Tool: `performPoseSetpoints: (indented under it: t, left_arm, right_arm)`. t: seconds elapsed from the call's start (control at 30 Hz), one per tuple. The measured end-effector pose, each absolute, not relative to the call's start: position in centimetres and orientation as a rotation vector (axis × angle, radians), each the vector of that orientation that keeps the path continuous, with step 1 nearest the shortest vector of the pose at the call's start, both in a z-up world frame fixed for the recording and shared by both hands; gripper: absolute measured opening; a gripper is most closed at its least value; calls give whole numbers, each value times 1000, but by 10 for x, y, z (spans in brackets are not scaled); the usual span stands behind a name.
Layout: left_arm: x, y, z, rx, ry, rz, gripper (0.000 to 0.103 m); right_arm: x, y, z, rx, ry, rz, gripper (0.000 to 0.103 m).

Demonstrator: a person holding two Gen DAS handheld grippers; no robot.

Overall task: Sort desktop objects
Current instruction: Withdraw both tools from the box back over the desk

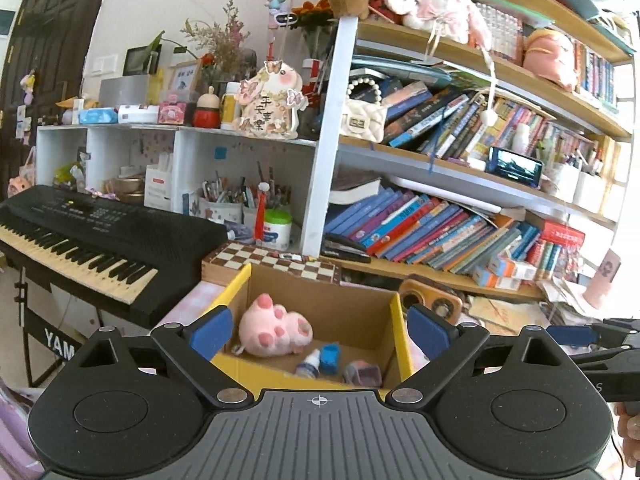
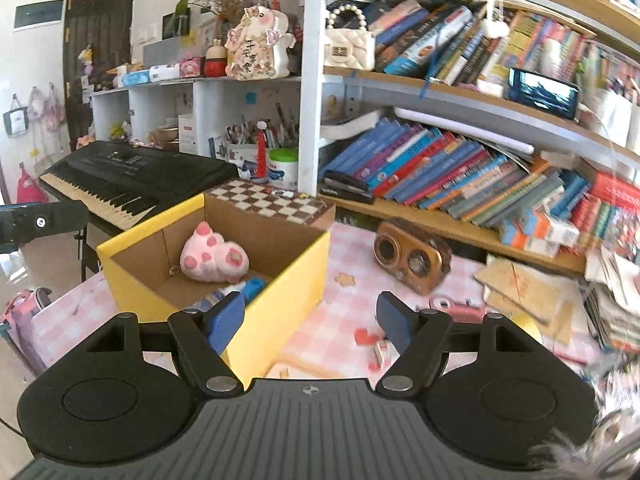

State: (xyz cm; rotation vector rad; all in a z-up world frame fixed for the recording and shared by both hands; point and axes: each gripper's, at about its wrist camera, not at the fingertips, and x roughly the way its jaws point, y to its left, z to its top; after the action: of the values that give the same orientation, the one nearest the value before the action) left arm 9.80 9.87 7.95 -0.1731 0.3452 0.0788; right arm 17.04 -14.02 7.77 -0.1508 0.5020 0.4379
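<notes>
- The left hand-held gripper [image 1: 320,330] hangs over the near edge of a yellow cardboard box [image 1: 403,336], its blue pads spread wide with nothing between them.
- The right hand-held gripper [image 2: 310,320] is likewise released and empty; its left pad sits in front of the box's near corner, its right pad over the pink checked surface [image 2: 344,320].
- Inside the box lie a pink plush paw [image 1: 276,328], a small white bottle [image 1: 310,364], a blue block [image 1: 330,358] and a small purplish item [image 1: 362,374] whose kind I cannot tell.
- A wooden chessboard [image 1: 276,260] lies just behind the box, and a black keyboard [image 1: 100,236] stands to its left.
- On the surface right of the box sit a brown wooden radio [image 2: 412,256], a red piece [image 2: 364,336] and a stack of papers [image 2: 524,292].
- Bookshelves [image 2: 460,168] crammed with leaning books fill the background.
</notes>
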Motion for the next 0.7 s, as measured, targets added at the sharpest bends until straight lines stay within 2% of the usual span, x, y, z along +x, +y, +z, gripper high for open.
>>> performPoseSetpoints:
  t: [0.7]
  left_arm:
    - [6, 73, 48, -165, 427, 38, 96]
  right_arm:
    - [53, -155, 26, -88, 586, 306, 71]
